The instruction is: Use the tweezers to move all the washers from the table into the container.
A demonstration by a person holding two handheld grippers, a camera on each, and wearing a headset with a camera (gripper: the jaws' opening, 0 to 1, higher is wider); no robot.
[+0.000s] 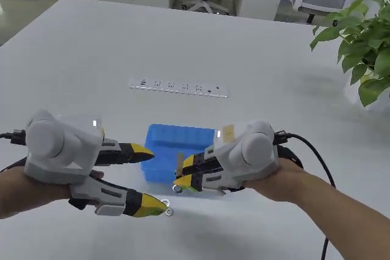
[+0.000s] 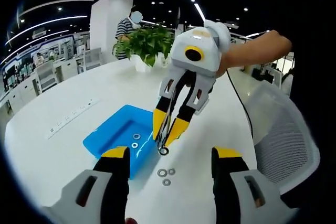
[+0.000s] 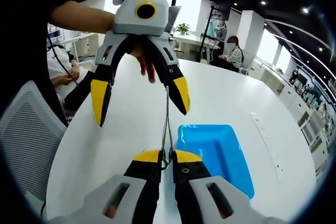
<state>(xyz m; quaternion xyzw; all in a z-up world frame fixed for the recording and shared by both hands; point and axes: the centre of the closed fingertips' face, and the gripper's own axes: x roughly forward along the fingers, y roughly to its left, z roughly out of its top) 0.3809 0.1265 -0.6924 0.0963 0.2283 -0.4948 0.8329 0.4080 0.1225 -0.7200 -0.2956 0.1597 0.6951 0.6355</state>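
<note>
Left gripper view, washers (image 2: 136, 136) in container (image 2: 105, 137)

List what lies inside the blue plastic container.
Two small metal washers lie on the blue plastic container's floor; the left tongs cover its near corner.

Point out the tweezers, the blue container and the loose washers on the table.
tweezers (image 3: 167, 119): right gripper view, middle of its thin arms.
blue container (image 2: 114, 129): left gripper view, bare floor.
loose washers (image 2: 161, 172): left gripper view, leftmost of three.
</note>
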